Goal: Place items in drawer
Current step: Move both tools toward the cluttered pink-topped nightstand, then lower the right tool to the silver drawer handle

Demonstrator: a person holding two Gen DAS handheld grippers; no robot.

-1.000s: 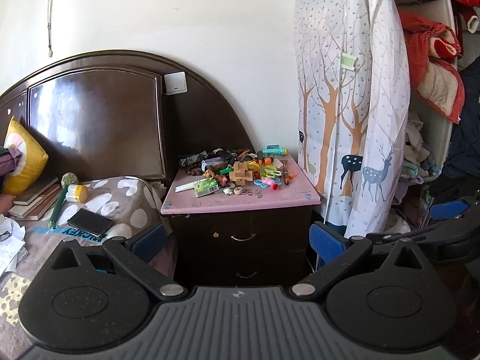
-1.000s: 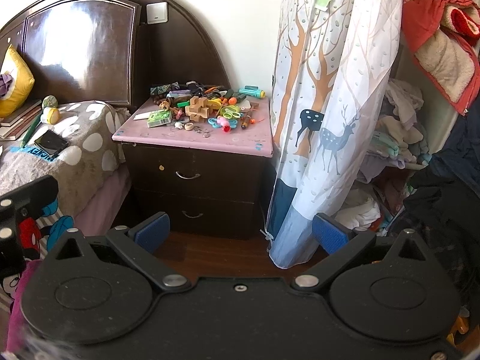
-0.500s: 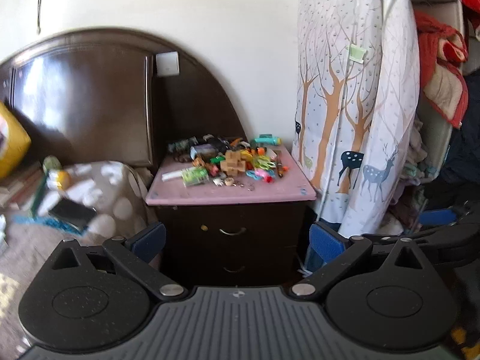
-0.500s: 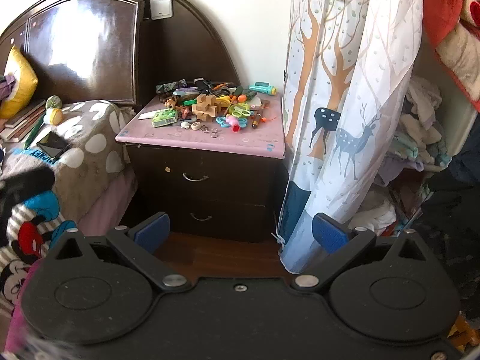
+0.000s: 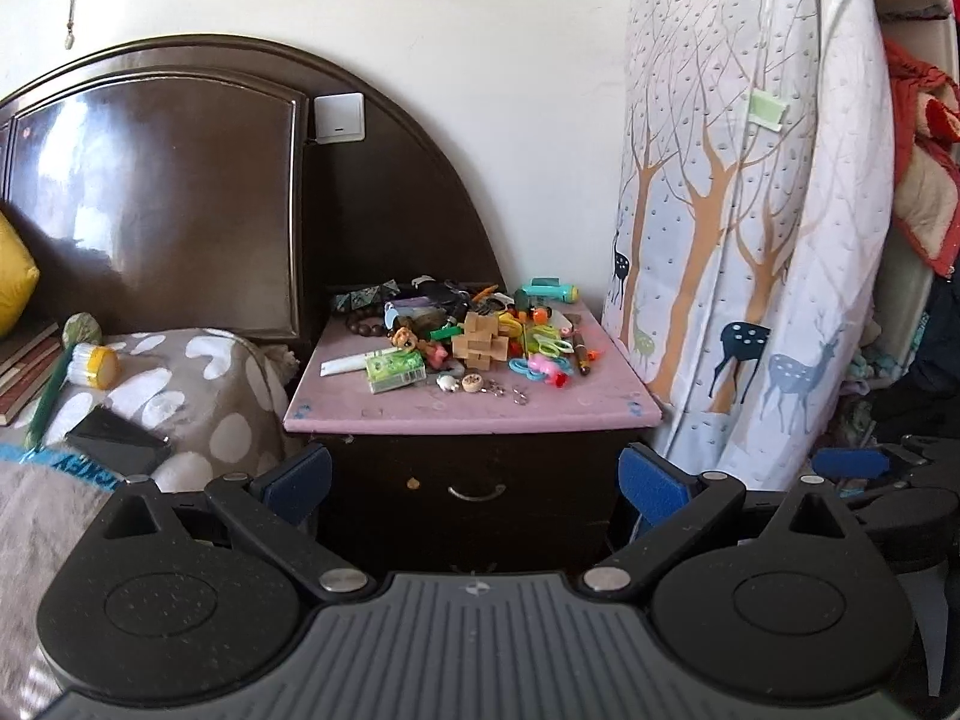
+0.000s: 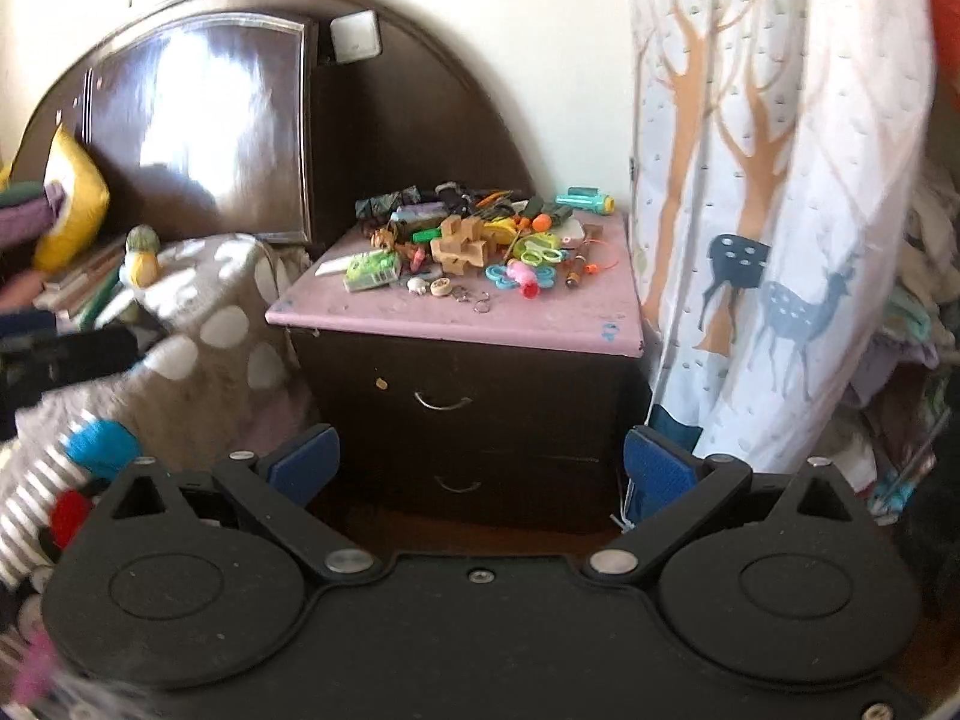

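While both tongs (image 5: 474,483) (image 6: 480,468) gape empty, they face the seemingly closed drawer (image 6: 447,399).

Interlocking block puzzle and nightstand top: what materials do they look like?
Block puzzle: looks like unfinished light wood, tan and matte with square-cut bars. Nightstand top: pink matte surface, probably laminate or a mat over the dark glossy cabinet; chipped blue spots at the corners.

white wall (image 5: 480,60), dark curved headboard (image 5: 180,192), deer-print curtain (image 5: 750,240) at right.
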